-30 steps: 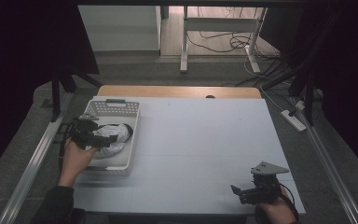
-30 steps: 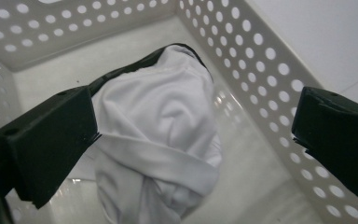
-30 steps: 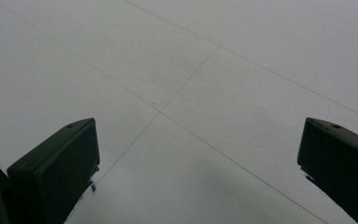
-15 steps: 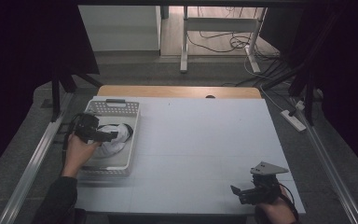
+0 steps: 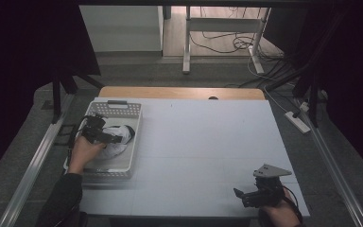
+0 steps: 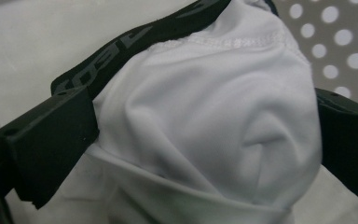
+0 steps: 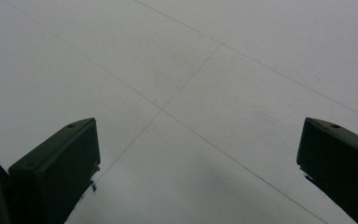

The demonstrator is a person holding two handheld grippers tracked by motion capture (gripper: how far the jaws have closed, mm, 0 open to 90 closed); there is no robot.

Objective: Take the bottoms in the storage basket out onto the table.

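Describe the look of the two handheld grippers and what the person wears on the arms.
Both grippers are black. The left gripper trails a black cable; its jaws are flat rectangular blocks with small holes near the tips. The right gripper carries a grey three-cornered plate on top. The left arm wears a dark sleeve; the hands look bare.

Lab: curtained rig (image 5: 38,42), floor cables (image 5: 217,45)

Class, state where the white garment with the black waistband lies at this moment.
In the high view the white garment lies inside the perforated basket at the table's left side, with the left hand-held gripper reaching into it; its jaws stand either side of the bunched cloth.
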